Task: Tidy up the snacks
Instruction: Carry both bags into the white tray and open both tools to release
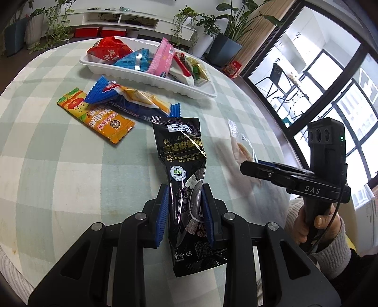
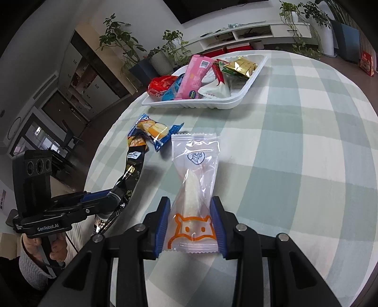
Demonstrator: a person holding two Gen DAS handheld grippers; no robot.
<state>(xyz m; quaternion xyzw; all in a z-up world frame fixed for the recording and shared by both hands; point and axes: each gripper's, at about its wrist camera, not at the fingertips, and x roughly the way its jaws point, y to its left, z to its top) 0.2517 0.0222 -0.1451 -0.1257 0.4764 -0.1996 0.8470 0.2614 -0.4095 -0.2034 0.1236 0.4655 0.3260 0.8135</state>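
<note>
My left gripper (image 1: 185, 196) is shut on a black sesame snack packet (image 1: 183, 165) and holds it above the checked table; it also shows in the right wrist view (image 2: 132, 170). My right gripper (image 2: 190, 207) is shut on a clear packet with an orange animal face (image 2: 196, 189), seen blurred in the left wrist view (image 1: 238, 144). A white tray (image 1: 153, 79) at the back holds several snacks; it also shows in the right wrist view (image 2: 236, 100). An orange packet (image 1: 94, 115) and a blue packet (image 1: 132, 101) lie loose in front of the tray.
The round table has a green and white checked cloth (image 2: 295, 153). Its edge runs close on the right of the left wrist view, by big windows (image 1: 330, 82). Potted plants (image 1: 226, 42) and a white shelf unit (image 1: 118, 19) stand beyond the table.
</note>
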